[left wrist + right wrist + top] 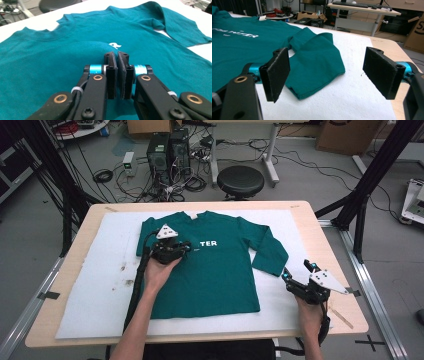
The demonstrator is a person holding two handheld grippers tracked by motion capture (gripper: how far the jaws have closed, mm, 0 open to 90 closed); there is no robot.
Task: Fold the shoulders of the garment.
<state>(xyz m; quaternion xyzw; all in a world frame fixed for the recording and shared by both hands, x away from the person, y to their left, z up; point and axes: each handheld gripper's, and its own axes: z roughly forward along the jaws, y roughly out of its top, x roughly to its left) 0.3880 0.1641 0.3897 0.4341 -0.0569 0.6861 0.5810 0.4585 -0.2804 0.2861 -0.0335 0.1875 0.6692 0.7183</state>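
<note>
Lying on white mat [100, 285]: teal shirt [215, 270]; stool [240, 181] behind table [75, 240].

- left gripper [117, 75] — black linkage arms, brass-ringed pivots, black hex screws, cyan cylinders behind the flat black pads [111, 75], white cable tie on one arm
- right gripper [325, 75] — matching black build, rough rectangular pads [277, 72], cyan barrels, brass pivot
- both — grey three-cornered plate on top, black cable trailing along the forearm
- forearms bare, no sleeves visible
</note>
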